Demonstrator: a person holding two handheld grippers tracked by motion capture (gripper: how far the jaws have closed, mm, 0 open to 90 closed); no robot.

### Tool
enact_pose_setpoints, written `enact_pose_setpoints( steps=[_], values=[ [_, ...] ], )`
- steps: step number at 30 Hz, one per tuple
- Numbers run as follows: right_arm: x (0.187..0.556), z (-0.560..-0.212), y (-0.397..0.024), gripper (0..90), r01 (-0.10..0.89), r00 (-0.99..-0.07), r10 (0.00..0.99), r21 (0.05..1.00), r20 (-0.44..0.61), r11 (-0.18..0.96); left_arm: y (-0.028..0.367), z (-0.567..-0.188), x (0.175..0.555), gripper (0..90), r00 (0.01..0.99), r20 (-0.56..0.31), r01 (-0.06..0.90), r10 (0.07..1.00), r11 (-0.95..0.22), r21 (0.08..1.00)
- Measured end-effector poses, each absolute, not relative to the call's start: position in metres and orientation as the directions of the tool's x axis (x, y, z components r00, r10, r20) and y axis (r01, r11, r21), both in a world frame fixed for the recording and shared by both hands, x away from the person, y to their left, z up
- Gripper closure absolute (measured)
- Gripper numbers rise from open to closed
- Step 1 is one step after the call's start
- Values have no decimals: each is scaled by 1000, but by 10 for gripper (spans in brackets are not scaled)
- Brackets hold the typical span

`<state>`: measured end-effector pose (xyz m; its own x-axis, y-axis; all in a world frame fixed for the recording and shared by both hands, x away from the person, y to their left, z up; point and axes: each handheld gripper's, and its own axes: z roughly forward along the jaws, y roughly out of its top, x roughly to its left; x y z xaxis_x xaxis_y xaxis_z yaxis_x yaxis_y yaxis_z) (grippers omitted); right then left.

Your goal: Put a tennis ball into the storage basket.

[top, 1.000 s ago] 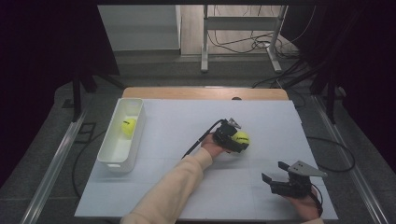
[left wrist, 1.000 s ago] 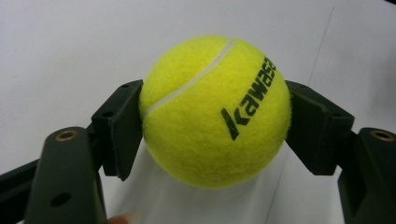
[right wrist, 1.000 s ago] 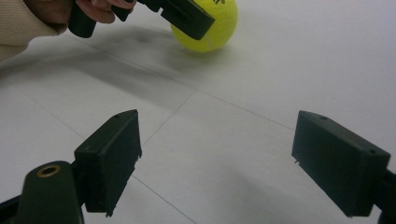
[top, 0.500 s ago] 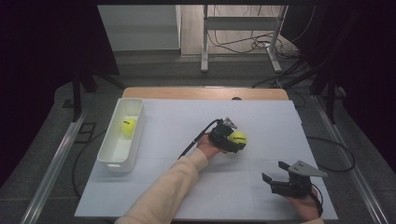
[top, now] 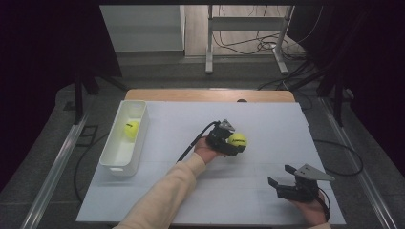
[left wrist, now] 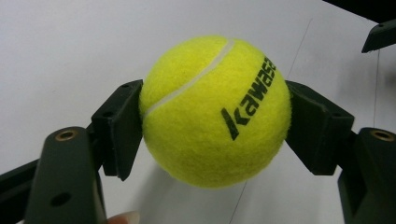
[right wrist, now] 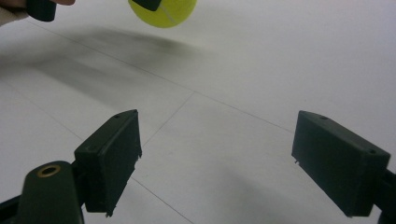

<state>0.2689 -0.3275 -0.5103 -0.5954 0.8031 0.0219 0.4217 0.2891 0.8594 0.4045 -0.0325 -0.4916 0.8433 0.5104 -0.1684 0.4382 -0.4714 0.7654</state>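
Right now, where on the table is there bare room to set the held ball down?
The left gripper is shut on a tennis ball mid-table. Bare white surface lies between it and the white bin at the left edge, which holds a second ball. The far right stretch is bare too. Near right is tighter: the open right gripper sits there.

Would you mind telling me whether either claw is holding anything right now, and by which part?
The left claw holds the fuzzy yellow tennis ball, its jaws pressing opposite sides at the ball's widest part. The right claw is open, holding nothing.
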Motion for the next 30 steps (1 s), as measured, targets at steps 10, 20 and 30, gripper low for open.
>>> enact_pose_setpoints(
  steps=[10, 20, 30],
  values=[
    [268, -510, -327, 163, 419, -589, 808, 862, 17, 287, -23, -486, 398, 269, 845, -179, 433, 504, -448, 783],
    [269, -510, -327, 162, 420, -589, 808, 861, 17, 288, -12, -482, 391, 268, 839, -170, 434, 516, -448, 782],
    [269, -510, -327, 164, 421, -592, 806, 858, 14, 295, 0, -481, 383, 268, 839, -172, 430, 516, -434, 792]
  ],
)
